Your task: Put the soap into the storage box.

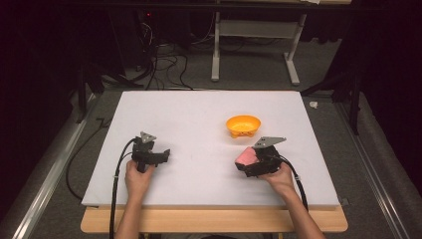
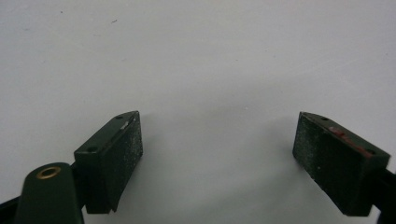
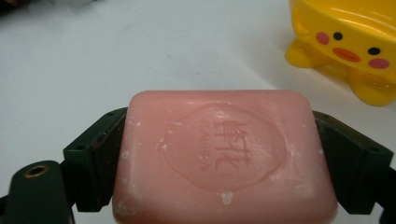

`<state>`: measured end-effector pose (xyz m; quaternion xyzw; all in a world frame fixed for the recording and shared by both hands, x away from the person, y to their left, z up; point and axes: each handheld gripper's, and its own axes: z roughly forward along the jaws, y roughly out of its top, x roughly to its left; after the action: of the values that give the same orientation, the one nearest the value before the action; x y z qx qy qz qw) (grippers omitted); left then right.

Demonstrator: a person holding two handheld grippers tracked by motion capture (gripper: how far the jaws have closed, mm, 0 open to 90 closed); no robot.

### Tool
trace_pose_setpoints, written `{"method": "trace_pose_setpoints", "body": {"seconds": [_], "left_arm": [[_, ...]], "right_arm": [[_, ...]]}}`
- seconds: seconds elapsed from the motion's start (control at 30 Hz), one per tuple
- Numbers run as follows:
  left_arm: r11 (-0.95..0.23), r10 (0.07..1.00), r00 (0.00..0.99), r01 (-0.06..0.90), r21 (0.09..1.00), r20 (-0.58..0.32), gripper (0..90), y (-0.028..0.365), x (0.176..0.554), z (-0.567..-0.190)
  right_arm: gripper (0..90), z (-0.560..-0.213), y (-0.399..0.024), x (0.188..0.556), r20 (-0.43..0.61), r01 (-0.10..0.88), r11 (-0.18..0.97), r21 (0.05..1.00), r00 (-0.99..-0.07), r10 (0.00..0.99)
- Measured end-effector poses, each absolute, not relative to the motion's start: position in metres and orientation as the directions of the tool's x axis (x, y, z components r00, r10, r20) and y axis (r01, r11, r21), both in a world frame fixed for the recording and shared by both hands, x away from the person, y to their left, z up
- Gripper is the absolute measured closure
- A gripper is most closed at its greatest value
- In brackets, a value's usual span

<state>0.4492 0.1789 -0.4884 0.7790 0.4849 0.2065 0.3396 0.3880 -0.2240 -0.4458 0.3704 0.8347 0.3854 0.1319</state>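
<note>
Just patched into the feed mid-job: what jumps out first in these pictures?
The pink soap bar stands out first, clamped between the jaws of the right gripper near the table's right front. Just beyond it sits a bright yellow duck-faced dish, apart from the soap, on the white table top. The left gripper hangs open over bare white surface at the left front.
</note>
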Motion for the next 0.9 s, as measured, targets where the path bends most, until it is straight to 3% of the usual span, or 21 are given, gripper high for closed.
{"method": "trace_pose_setpoints", "body": {"seconds": [0.9], "left_arm": [[-0.299, 0.896, 0.444, 0.615, 0.729, -0.008, 16.2, 0.179, 0.449, -0.488]], "right_arm": [[13.5, -0.416, -0.239, 0.396, 0.108, 0.531, 0.355, 0.77, -0.656, 0.747]]}}
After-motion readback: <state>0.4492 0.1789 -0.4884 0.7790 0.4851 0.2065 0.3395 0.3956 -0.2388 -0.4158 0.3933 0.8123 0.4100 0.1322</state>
